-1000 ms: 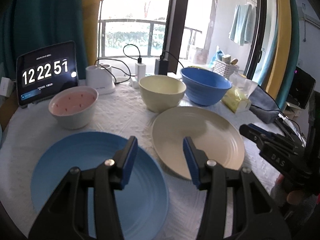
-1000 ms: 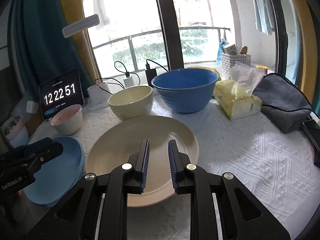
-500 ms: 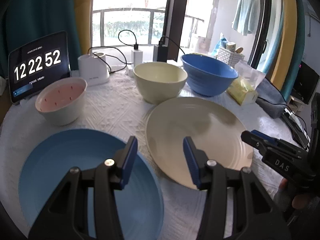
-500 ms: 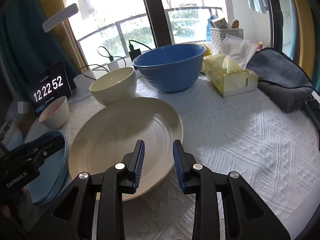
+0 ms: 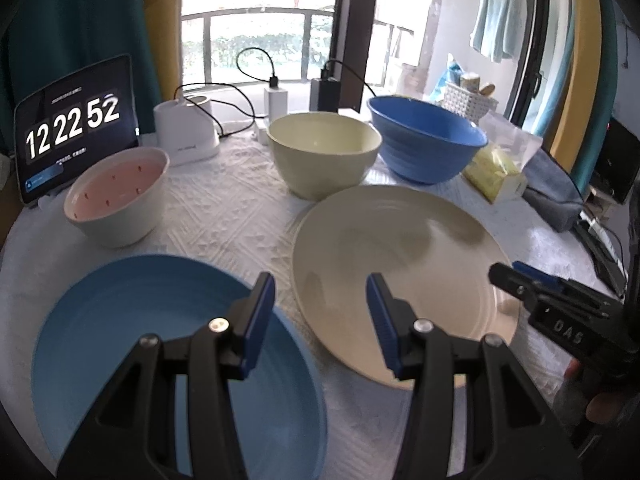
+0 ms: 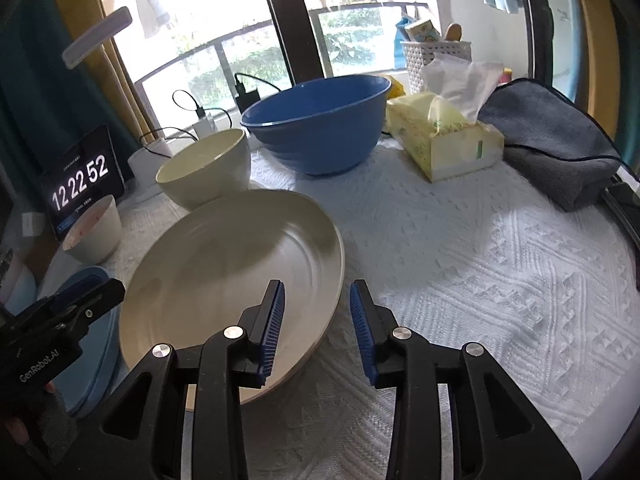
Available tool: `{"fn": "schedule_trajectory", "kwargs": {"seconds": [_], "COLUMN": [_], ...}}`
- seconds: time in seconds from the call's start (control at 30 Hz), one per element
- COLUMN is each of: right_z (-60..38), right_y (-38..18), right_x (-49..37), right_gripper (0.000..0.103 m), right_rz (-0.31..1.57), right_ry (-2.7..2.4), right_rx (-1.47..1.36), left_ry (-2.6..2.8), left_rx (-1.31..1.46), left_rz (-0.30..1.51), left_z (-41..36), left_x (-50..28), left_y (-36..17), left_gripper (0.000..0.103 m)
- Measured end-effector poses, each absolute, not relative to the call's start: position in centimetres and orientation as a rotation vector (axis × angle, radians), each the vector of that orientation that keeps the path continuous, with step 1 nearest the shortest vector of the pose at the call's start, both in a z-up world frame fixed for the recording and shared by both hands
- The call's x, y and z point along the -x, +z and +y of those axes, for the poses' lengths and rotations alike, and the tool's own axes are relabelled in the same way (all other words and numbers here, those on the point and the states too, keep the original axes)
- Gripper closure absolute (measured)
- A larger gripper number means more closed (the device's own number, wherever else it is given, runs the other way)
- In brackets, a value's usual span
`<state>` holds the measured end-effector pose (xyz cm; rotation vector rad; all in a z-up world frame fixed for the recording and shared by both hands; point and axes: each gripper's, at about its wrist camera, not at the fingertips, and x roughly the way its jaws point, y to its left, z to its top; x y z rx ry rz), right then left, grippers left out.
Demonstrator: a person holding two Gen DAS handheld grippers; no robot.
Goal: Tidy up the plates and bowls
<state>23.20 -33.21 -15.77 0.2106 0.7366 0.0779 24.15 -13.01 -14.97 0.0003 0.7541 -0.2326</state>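
Reaching for the cream plate, I have my right gripper just at its near rim, jaws parted and empty; they have just been opening, and the rim sits by the left pad without being pinched. The plate lies flat on the white cloth. Beside it, to the left, lies the blue plate, and my left gripper hangs over the gap between the two plates, jaws apart, holding nothing.

Behind the plates stand three bowls, each on its own: the pink bowl at left, the cream bowl in the middle, the blue bowl at right.

As I judge it, nothing is sorted yet: no plate is stacked, no bowl nested. Stacking the plates comes first, then the bowls. A tissue box and grey cloth lie off to the right.
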Motion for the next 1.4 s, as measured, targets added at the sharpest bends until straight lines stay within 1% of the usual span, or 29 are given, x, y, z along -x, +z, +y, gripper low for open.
{"fn": "schedule_trajectory", "kwargs": {"seconds": [0.1, 0.27, 0.3, 0.37, 0.6, 0.77, 0.97, 1.13, 1.2, 1.27, 1.4], "right_z": [-32.7, -32.5, -32.4, -32.2, -32.0, -35.3, -36.9, -37.2, -37.0, -37.0, -36.8], "right_y": [-16.0, -16.5, -16.5, -16.4, -15.6, -16.3, -16.2, -16.3, -16.4, -16.6, -16.7], "right_x": [-23.7, -24.2, -24.1, -24.0, -22.5, -21.5, -20.0, -19.8, -20.0, -20.2, -20.3], "right_gripper": [0.067, 0.067, 0.068, 0.08, 0.087, 0.092, 0.092, 0.092, 0.089, 0.084, 0.082], "right_rz": [0.763, 0.799, 0.797, 0.793, 0.743, 0.768, 0.773, 0.775, 0.784, 0.8, 0.804], "right_ry": [0.078, 0.105, 0.102, 0.095, 0.044, -0.026, -0.016, -0.015, -0.016, -0.005, -0.003], "right_rx": [-0.186, -0.172, -0.162, -0.14, 0.001, 0.005, 0.036, 0.007, 0.008, -0.004, -0.005], "left_ry": [-0.256, -0.251, -0.25, -0.256, -0.308, -0.323, -0.378, -0.387, -0.386, -0.393, -0.394], "left_rx": [-0.017, -0.029, -0.028, -0.022, -0.038, -0.047, -0.079, -0.118, -0.104, -0.081, -0.109], "left_rz": [0.804, 0.797, 0.796, 0.8, 0.787, 0.781, 0.804, 0.828, 0.832, 0.839, 0.883], "left_z": [-13.7, -14.1, -14.0, -13.9, -14.6, -15.1, -16.7, -18.4, -18.5, -18.3, -19.0], "left_x": [-24.4, -24.2, -24.2, -24.3, -23.6, -23.3, -23.2, -23.2, -23.4, -23.5, -23.9], "left_y": [-15.7, -15.8, -15.8, -15.8, -15.4, -15.3, -15.8, -16.6, -16.6, -16.6, -17.8], "left_gripper": [0.054, 0.054, 0.054, 0.054, 0.054, 0.054, 0.054, 0.053, 0.053, 0.053, 0.053]}}
